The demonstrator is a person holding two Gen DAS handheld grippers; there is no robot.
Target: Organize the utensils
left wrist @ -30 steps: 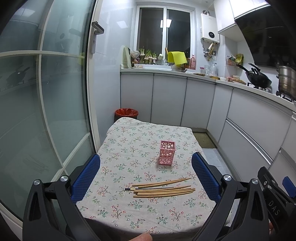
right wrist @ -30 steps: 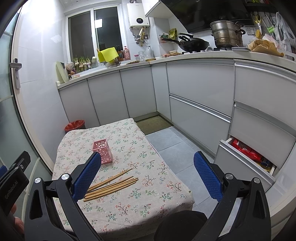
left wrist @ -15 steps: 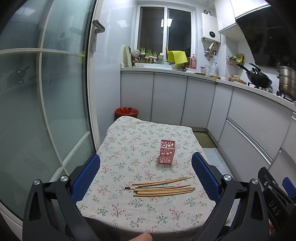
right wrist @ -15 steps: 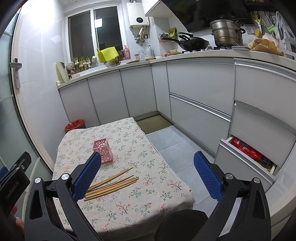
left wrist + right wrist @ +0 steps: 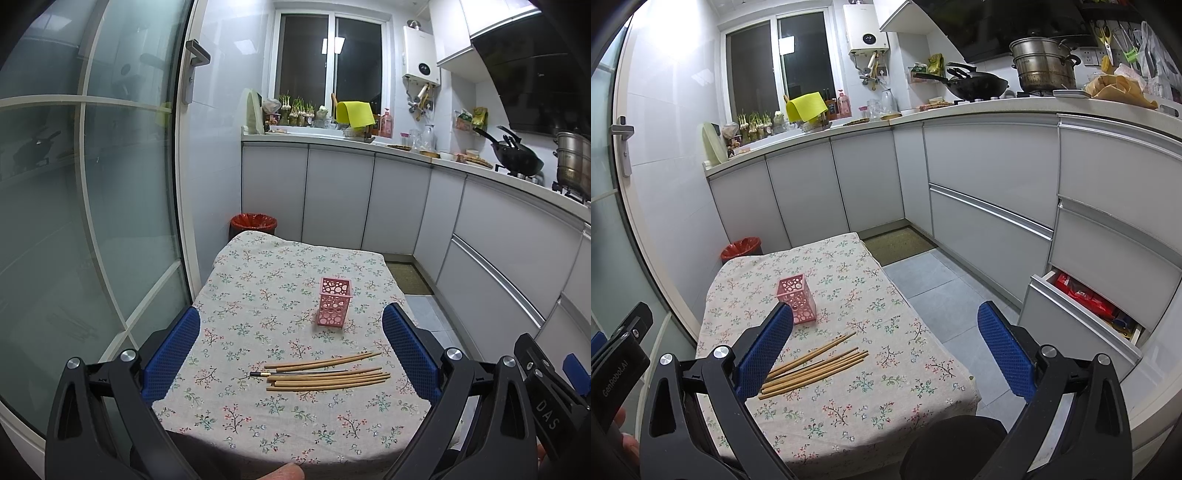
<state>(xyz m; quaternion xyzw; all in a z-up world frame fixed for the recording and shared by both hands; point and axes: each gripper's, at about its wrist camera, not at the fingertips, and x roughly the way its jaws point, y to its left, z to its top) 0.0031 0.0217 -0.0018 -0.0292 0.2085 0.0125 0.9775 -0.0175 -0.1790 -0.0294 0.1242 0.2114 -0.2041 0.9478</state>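
Observation:
Several wooden chopsticks (image 5: pixel 328 376) lie in a loose bundle on the floral tablecloth near the table's front edge; they also show in the right wrist view (image 5: pixel 816 365). One thin dark-tipped stick (image 5: pixel 258 374) lies among them. A pink perforated holder (image 5: pixel 334 302) stands upright behind them, empty as far as I can see; it also shows in the right wrist view (image 5: pixel 798 301). My left gripper (image 5: pixel 291 350) is open and empty, held above the chopsticks. My right gripper (image 5: pixel 886 350) is open and empty, above the table's right part.
The small table (image 5: pixel 258 280) stands beside a glass sliding door (image 5: pixel 92 221) on the left. A red bin (image 5: pixel 254 223) sits behind it. White cabinets (image 5: pixel 990 184) run along the back and right, with one low drawer open (image 5: pixel 1082 306). A dark stool (image 5: pixel 956 446) is below the right gripper.
Both views have drifted very slightly; the table and chopsticks sit a touch lower in the left wrist view. Nothing on the table has moved and both grippers stay open.

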